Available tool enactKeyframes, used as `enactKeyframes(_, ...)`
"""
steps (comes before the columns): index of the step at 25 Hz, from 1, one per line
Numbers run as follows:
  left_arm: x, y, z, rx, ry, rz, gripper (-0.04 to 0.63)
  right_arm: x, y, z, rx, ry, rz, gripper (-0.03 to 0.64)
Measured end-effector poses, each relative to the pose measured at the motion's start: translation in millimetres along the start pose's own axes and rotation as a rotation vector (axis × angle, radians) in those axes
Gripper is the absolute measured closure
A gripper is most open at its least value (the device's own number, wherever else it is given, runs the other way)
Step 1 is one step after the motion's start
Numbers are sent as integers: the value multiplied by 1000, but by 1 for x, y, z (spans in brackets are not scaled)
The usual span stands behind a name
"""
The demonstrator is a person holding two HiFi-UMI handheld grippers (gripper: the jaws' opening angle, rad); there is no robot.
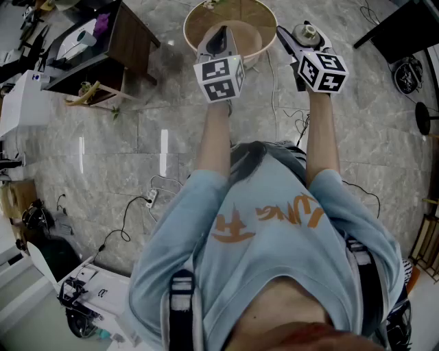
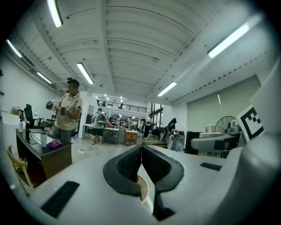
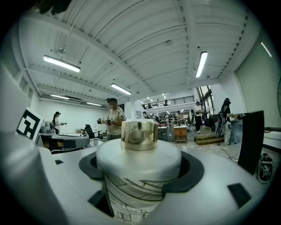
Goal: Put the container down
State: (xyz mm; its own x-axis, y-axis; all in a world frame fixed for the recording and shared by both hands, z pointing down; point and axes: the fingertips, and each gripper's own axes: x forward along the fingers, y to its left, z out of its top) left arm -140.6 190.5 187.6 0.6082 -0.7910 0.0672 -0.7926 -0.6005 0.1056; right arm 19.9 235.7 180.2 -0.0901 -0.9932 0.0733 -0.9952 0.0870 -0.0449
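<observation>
Clamping the container [image 3: 138,184] just under its white lid, the right gripper [image 3: 140,176] had its fingers [image 3: 193,176] spread wide round the printed body, pads on either side. The pot stood upright with its gold knob on top. The left gripper [image 2: 141,162] had its fingers [image 2: 127,169] closed together with nothing seen between the pads, only a tan curved edge showing below them.

From the head view, the container [image 1: 305,31] hung in the air just right of the round wooden basin [image 1: 269,20], with the left gripper [image 1: 219,51] over the basin's near side.

The main risk, as I judged it, lay in the grip itself. A round, smooth-looking body held by two pads could twist or slide down, and the stone floor [image 1: 137,137] seemed far enough below to break it. The lid looked merely seated, so any tilt on the way down might tip it off.

Placement was the second worry. The pot sat beside the basin's right rim rather than over it, so lowering straight down could catch that rim or land it on the floor among the cables [image 1: 295,116]. Opening the fingers before the base was resting on something would drop it, and the closed left gripper nearby left little room to steer.
</observation>
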Motion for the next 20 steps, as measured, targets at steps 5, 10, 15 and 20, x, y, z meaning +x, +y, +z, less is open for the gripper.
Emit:
enactKeyframes(5,6,2,4,3,1,21,566,1,-2,5,-19,0,17,256)
enactKeyframes(10,13,-1,3,-6,4,33,566,-3,-12,1,7,2,27,256)
enactKeyframes(15,16,-4,-8,-12,22,54,566,-12,-36,-8,35,8,-3,256)
enactKeyframes(20,19,-12,-6,0,15,63,566,-17,-55,-6,54,-11,-15,256)
